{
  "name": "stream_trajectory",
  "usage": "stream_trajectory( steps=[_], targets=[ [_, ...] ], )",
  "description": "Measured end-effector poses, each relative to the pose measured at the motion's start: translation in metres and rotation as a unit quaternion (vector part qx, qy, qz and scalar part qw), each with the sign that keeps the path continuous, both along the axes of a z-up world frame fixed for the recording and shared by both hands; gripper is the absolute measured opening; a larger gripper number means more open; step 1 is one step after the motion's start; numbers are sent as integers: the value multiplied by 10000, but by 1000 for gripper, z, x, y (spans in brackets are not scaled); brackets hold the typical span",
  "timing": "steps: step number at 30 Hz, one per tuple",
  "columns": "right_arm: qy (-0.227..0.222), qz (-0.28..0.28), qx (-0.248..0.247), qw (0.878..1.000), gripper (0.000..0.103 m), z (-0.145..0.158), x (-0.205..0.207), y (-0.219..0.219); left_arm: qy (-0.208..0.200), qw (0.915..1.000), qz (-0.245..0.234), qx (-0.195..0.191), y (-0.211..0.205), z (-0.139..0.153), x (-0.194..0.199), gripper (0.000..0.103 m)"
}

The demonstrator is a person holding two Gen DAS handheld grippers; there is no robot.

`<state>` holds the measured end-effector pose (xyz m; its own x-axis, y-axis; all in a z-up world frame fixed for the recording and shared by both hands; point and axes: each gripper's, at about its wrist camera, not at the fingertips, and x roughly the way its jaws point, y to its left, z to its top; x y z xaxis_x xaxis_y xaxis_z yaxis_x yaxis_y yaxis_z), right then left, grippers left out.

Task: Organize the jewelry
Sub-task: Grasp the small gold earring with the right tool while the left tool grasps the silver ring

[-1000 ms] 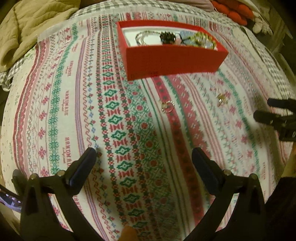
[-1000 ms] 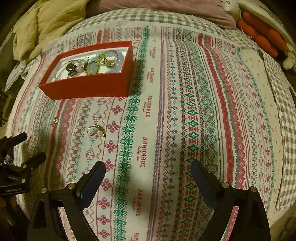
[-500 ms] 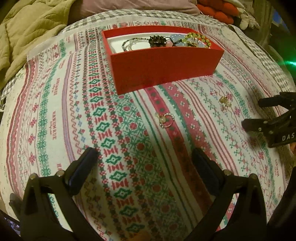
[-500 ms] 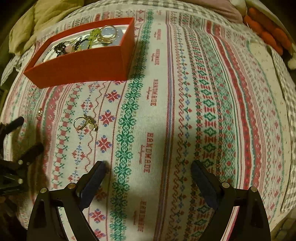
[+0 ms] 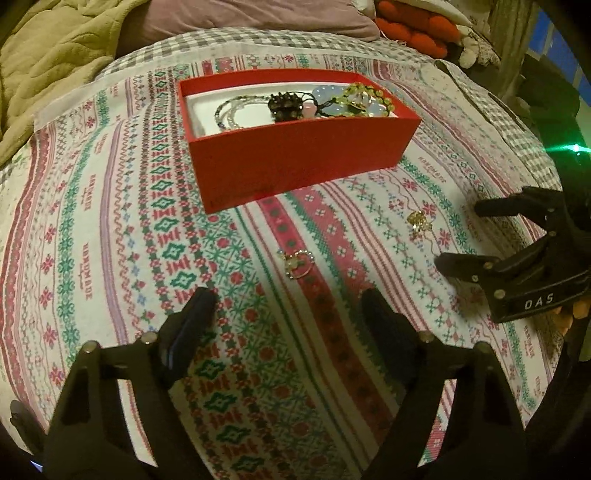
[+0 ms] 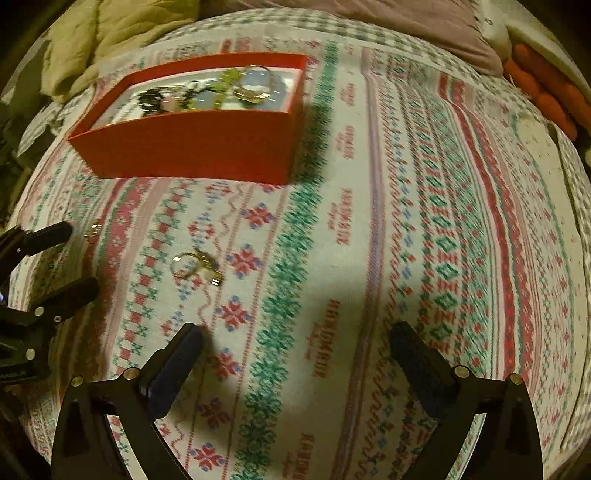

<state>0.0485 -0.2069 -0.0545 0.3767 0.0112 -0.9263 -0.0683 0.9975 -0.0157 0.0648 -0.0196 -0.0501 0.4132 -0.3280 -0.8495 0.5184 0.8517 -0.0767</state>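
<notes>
A red box (image 5: 295, 162) holds several bracelets and beads (image 5: 295, 105); it also shows in the right wrist view (image 6: 192, 147). A gold hoop earring (image 5: 298, 263) lies on the patterned cloth just ahead of my left gripper (image 5: 288, 306), which is open and empty. A small gold piece (image 5: 418, 220) lies further right, near my right gripper (image 5: 458, 236). In the right wrist view a gold hoop earring (image 6: 195, 266) lies ahead and left of my open, empty right gripper (image 6: 295, 345). A small gold piece (image 6: 93, 231) sits by the left gripper (image 6: 70, 258).
A patterned cloth (image 5: 110, 221) covers a checked bedsheet (image 5: 258, 37). A beige blanket (image 5: 48, 55) is bunched at the back left. A mauve pillow (image 5: 258, 18) and an orange plush (image 5: 417, 33) lie at the back.
Both grippers have moved forward toward the box and the loose pieces on the cloth. The hoop earring now lies closer to the left gripper. Both stay open.
</notes>
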Motion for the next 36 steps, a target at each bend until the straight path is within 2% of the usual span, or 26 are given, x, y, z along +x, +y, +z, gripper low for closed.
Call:
stream_trajectory(
  steps=[3, 5, 11, 21, 22, 25, 26, 31, 36],
  targets=[
    [-139, 236, -34, 9996, 84, 4, 4, 13, -21, 10000, -32, 50, -1, 0, 0, 82],
    [-253, 459, 24, 9986, 68, 7, 6, 18, -18, 10000, -47, 56, 0, 0, 0, 81],
    [-428, 836, 116, 9955, 42, 11, 9, 30, 4, 10000, -65, 46, 2, 1, -3, 78],
    [-495, 1262, 210, 9905, 41, 17, 16, 58, 26, 9999, -91, 40, 4, 3, -8, 76],
    [-502, 1266, 212, 9905, 40, 18, 16, 60, 28, 10000, -87, 38, 4, 3, -8, 76],
    [-484, 1270, 295, 9903, 20, 19, 18, 67, 40, 10000, -53, 29, 5, 4, -8, 75],
    [-474, 1248, 331, 9905, 20, 20, 20, 70, 46, 10000, -40, 27, 6, 4, -8, 74],
    [-406, 1143, 562, 9910, 20, 21, 34, 60, 67, 10000, 56, -8, 8, 7, -7, 65],
    [-427, 856, 1053, 9898, 20, 33, 39, 48, 142, 9997, 141, -170, 11, 10, -4, 47]
  ],
)
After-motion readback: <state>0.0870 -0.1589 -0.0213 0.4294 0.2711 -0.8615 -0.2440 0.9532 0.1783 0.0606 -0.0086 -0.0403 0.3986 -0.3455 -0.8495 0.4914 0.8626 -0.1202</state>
